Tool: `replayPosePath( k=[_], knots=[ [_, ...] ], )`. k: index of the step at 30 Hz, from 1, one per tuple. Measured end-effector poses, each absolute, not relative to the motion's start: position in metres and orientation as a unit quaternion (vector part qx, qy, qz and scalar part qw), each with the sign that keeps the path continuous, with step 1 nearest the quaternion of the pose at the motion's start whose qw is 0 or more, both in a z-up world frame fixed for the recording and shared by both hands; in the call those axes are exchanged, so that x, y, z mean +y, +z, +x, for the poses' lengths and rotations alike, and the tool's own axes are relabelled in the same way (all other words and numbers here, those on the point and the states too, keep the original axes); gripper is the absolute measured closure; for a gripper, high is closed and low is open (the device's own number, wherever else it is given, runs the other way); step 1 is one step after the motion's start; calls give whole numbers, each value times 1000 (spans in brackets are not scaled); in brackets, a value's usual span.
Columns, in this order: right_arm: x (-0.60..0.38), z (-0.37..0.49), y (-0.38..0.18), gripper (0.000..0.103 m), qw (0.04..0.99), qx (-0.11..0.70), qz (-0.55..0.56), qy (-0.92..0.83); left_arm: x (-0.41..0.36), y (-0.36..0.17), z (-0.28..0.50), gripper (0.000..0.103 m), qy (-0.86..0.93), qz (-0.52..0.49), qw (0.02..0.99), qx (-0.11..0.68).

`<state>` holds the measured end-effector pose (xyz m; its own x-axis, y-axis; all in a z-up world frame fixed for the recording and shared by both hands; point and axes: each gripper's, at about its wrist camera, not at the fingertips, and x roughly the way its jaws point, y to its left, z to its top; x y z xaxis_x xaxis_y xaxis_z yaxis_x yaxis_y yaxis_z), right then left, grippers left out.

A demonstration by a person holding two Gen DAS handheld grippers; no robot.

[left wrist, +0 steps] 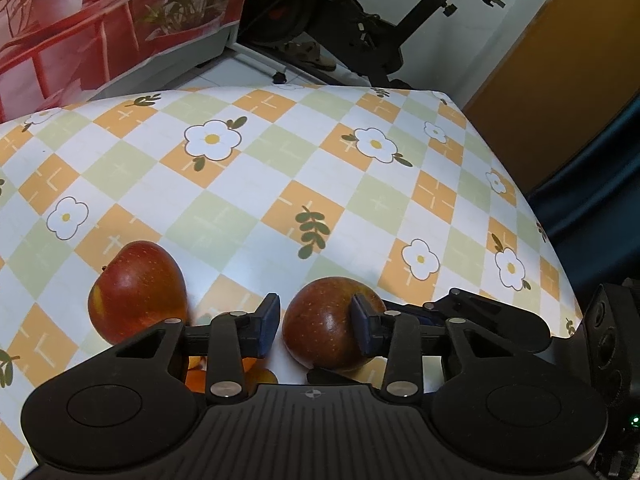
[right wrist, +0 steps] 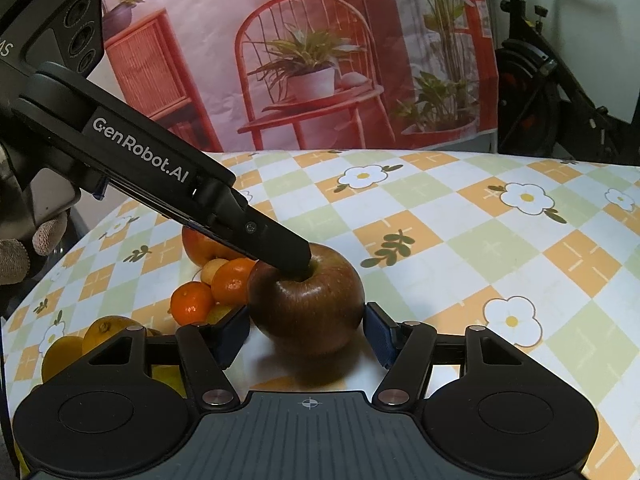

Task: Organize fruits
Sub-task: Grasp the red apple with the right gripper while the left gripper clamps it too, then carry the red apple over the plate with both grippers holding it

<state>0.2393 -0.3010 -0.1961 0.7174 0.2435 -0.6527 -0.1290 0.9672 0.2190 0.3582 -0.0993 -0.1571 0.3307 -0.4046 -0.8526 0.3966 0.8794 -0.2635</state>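
The dark red apple (right wrist: 306, 304) sits on the checked surface (right wrist: 500, 248), well in from its far edge. The right tool (right wrist: 306, 332) brackets it, blue pads (right wrist: 378, 334) at both flanks; actual contact cannot be told. The left tool (left wrist: 314, 326) reaches it from above, one finger (right wrist: 280, 250) in the stem hollow, grip unclear. A second apple (left wrist: 138, 290) and tangerines (right wrist: 212, 290) lie toward the left edge.

The left gripper (left wrist: 314, 326) sits low over a checked, flower-printed tablecloth (left wrist: 280, 168). A dark red apple (left wrist: 320, 328) lies between its blue pads (left wrist: 267, 326), the right pad against its skin. A second red apple (left wrist: 138, 290) rests at nine o'clock, apart from it.
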Motion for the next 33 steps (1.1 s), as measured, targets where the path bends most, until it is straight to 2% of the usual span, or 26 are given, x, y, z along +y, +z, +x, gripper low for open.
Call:
replayPosePath(
  k=[16, 33],
  knots=[
    [-299, 224, -184, 45, 929, 348, 74, 100, -100, -147, 342, 64, -261, -9, 818, 513],
    [-243, 157, -139, 45, 936, 321, 43, 136, -70, -101, 249, 64, -270, -1, 836, 477]
  ],
)
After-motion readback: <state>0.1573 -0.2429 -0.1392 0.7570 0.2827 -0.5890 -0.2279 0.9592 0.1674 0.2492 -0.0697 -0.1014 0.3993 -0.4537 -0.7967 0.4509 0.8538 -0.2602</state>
